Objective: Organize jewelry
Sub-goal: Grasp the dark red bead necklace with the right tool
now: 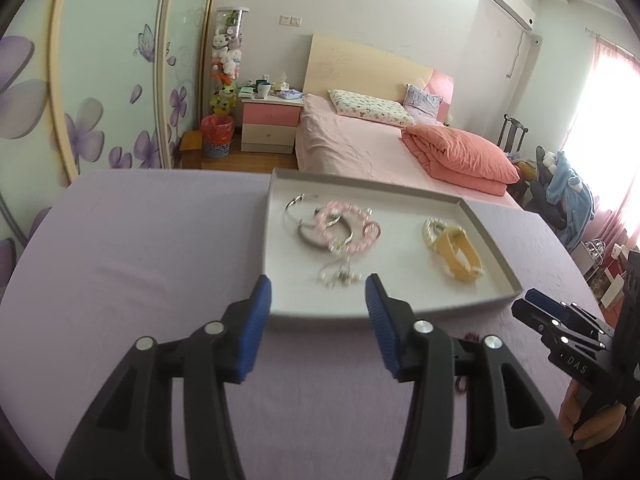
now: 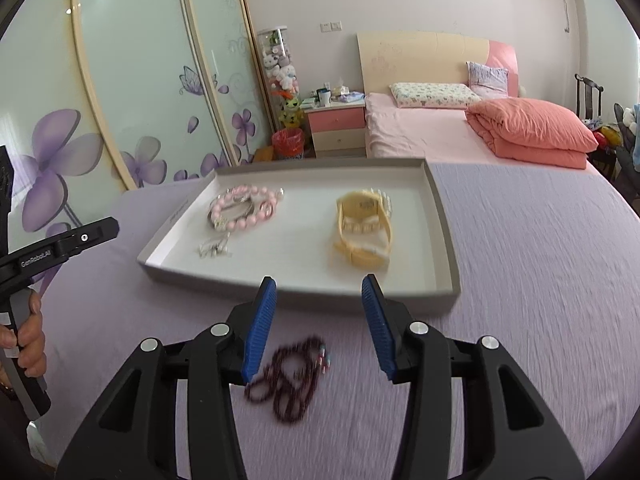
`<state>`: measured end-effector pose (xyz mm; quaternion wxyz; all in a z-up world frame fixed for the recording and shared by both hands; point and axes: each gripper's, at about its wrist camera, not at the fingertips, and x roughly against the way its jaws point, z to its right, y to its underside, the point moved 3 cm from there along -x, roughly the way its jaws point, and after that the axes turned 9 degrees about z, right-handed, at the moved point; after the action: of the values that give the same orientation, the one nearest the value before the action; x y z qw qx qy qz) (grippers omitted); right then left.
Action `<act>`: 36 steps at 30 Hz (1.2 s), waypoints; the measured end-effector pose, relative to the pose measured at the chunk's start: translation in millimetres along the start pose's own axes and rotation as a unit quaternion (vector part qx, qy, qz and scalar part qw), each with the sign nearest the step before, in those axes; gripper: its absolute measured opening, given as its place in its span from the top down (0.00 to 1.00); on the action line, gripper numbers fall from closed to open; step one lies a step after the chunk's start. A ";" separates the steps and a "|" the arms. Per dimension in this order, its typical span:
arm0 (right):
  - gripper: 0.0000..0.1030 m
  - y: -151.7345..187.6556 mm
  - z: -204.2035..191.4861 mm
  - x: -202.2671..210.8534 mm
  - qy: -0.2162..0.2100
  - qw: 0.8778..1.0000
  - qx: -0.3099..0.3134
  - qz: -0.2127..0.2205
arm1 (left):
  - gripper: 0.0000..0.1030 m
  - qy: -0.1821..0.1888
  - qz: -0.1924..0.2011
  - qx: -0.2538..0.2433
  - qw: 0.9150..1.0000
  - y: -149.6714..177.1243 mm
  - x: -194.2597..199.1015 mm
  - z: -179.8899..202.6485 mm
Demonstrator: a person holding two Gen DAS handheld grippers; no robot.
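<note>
A shallow grey tray [image 1: 400, 312] [image 2: 448, 240] lies on the lilac cloth. It holds a pink bead bracelet [image 1: 352, 226] [image 2: 244, 208] on silver bangles [image 1: 296, 206], a small silver piece [image 1: 338, 276] [image 2: 214, 248], a pearl bracelet [image 1: 430, 228] and a yellow band [image 1: 460, 254] [image 2: 362, 224]. A dark red bead string [image 2: 290, 376] lies on the cloth before the tray, under my right gripper [image 2: 319, 298], which is open and empty. My left gripper [image 1: 319, 298] is open and empty at the tray's near rim.
The lilac-covered table [image 1: 140, 240] [image 2: 540, 260] stretches left and right of the tray. Beyond it stand a pink bed [image 1: 360, 140], a nightstand [image 1: 270, 120] and a sliding wardrobe with flower prints [image 1: 100, 80]. A hand [image 2: 28, 332] grips the left tool's handle.
</note>
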<state>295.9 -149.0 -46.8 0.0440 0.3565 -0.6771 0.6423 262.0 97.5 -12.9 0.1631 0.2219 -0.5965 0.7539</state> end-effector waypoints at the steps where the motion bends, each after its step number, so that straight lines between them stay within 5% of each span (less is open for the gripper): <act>1: 0.54 3.6 -0.1 1.5 0.000 1.000 -0.002 -0.002 | 0.49 -0.001 0.000 -0.001 1.000 4.2 3.7 -2.2; 15: 0.39 48.7 -10.5 3.0 0.021 0.998 -0.007 -0.054 | 0.22 -0.011 -0.004 -0.009 1.000 60.7 46.9 -11.7; 30: 0.39 57.0 -25.3 -21.3 0.056 0.994 0.018 -0.087 | 0.21 -0.015 -0.003 -0.007 1.000 72.4 54.7 -20.8; 36: 0.48 52.7 -26.7 -29.1 0.051 0.994 0.021 -0.091 | 0.21 -0.015 -0.011 -0.007 1.000 74.5 50.0 -19.1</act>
<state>278.5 -116.7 -101.4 0.1288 0.3842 -0.6253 0.6669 178.9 97.6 -51.7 0.1638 0.2387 -0.6017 0.7444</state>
